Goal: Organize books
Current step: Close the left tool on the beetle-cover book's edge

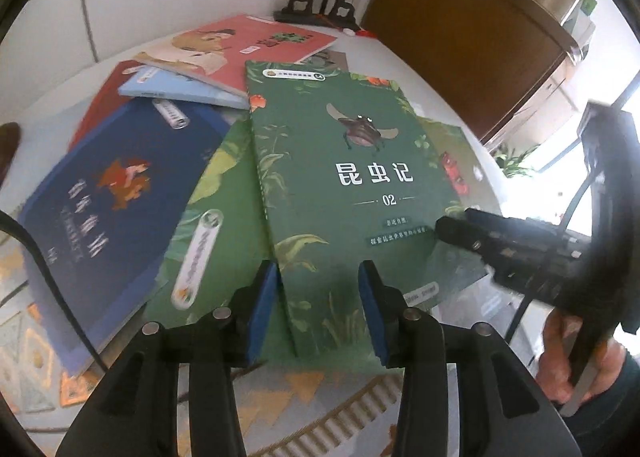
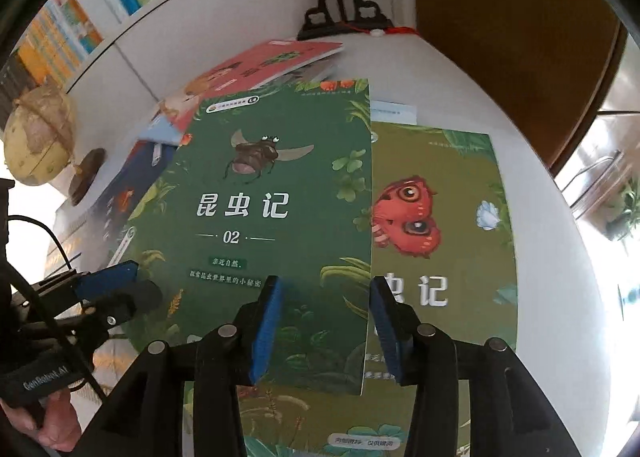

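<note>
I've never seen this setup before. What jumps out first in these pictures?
The green book with a flying beetle lies on top of a loose heap of books, in the middle of the white table. Beside it, partly covered, peeks a second green book with a red butterfly. Off to the side lie a dark blue book and a pink one.

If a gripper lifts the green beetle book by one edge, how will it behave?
The green beetle book looks thin and soft-covered, so it would probably droop. Its cover shows glare, so it may slide over the butterfly book beneath. Likely light.
</note>
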Demonstrator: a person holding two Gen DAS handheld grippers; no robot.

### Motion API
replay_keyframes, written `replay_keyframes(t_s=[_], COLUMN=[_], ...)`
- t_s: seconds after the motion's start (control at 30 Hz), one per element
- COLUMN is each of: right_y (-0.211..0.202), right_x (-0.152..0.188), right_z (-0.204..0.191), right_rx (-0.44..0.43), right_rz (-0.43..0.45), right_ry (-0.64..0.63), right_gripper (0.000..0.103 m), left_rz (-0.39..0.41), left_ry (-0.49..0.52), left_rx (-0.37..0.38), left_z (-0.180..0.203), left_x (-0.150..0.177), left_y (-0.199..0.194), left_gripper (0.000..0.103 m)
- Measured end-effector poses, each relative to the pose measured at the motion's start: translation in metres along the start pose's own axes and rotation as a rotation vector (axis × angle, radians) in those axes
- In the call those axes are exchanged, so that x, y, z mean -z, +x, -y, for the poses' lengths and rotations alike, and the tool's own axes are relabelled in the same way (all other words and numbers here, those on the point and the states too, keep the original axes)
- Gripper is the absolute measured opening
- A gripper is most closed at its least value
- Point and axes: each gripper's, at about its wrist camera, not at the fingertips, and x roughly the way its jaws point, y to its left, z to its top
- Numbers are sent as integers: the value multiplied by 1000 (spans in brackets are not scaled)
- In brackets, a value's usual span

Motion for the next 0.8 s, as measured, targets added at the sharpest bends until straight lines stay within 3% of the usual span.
replay_keyframes(t_s=[0.17,0.23,0.3,0.37,0.47,0.53,0.7,0.8], right_y=[-20,-24,-23,-13,9,8,-1,2], right_x=[0,0,4,7,16,18,16,17], right_z=[11,9,5,2,-7,-9,-16,-19], right_rx=[-274,-425,-518,-524,-447,-419,-363,-398], right_rz=[33,32,26,-3,-85,-64,-61,-80], right_ry=[106,130,141,143,107,97,38,61], right_gripper=[44,44,44,41,27,17,15,14], left_rz=[2,-1,-4,-2,-3,-19,-62,-60], left_ry=[-40,-101,-164,-193,-196,-202,-273,-264], left_rx=[60,93,120,133,136,155,217,193], left_z=[-14,-24,-34,-37,-37,-39,-44,-36], left_x=[29,40,47,50,52,55,68,69], left_y=[-33,-38,-36,-33,-30,-29,-22,-21], left_gripper=[38,38,38,38,38,38,38,38])
